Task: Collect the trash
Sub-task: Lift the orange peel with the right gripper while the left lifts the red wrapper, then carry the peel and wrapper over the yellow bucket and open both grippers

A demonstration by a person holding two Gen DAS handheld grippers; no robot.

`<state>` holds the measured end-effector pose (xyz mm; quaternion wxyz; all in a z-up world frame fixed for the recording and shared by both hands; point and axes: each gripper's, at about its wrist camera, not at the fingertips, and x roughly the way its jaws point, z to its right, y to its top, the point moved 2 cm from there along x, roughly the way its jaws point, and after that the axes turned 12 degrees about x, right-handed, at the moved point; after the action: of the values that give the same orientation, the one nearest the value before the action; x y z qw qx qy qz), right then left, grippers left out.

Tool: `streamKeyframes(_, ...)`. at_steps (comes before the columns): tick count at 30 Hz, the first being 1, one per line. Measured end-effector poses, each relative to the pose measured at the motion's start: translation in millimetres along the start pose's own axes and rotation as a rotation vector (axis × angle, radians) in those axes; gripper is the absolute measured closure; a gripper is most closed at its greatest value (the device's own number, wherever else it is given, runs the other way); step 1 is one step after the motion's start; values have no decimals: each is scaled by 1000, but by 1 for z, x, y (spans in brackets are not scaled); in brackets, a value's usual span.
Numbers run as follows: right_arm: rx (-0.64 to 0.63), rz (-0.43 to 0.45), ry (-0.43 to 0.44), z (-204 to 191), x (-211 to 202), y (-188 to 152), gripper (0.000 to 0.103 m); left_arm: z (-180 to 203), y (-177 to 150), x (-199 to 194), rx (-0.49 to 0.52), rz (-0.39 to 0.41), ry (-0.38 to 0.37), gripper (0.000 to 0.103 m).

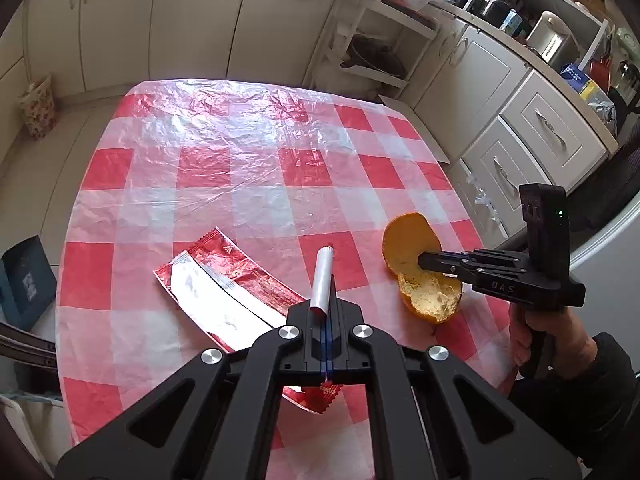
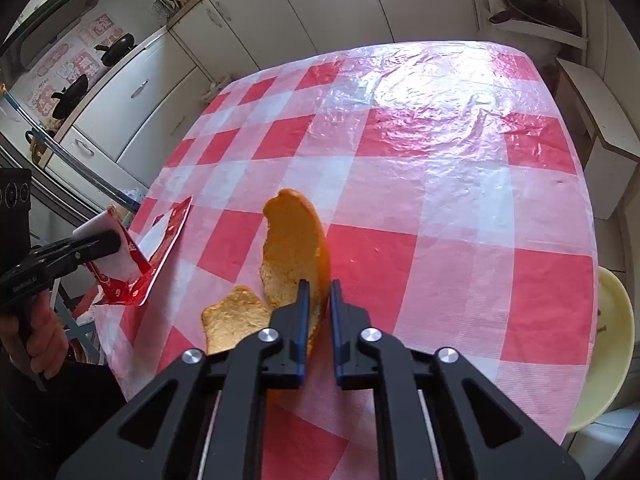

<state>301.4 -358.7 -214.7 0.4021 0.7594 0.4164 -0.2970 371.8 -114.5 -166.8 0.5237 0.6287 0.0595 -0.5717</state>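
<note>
Trash lies at the near edge of a table [image 1: 248, 152] covered in a red-and-white checked plastic cloth. Left tongs [image 1: 325, 280] are pinched shut on a red and silver wrapper [image 1: 224, 288], gripping a rolled silver flap so the rest hangs down toward the cloth, likely to carry it off. To the right, the right tongs [image 2: 319, 286] stand narrowly parted astride the upright rim of an orange peel [image 2: 294, 248]; whether they grip it yet is hard to tell. Standing the peel on edge gives the fingers something thin to close on.
</note>
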Motion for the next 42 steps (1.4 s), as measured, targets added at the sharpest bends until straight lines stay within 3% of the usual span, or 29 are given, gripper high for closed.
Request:
streamKeyframes(12,-2,85,7,0,-36,7,97,31,11,-18,107,70,90,103)
streamKeyframes(22,86,223,-59,46,-92,17,97,86,36,-19,200,139,88,103)
streamKeyframes(30,181,338,-207,114,-152,13,97,157,64,-13,219,200,-46,103)
streamKeyframes(33,225,330,-283,145,-156,6,97,190,74,-8,223,216,-109,103)
streamKeyframes(37,306,275,-321,188,-147,-3,96,236,90,7,209,228,-204,103)
streamKeyframes(39,368,221,-304,206,-135,-4,89,257,99,18,185,227,-253,103)
streamKeyframes(40,395,218,-293,212,-134,-4,74,266,103,24,175,226,-276,103)
streamKeyframes(42,458,263,-263,222,-144,-3,62,284,112,34,165,228,-310,103)
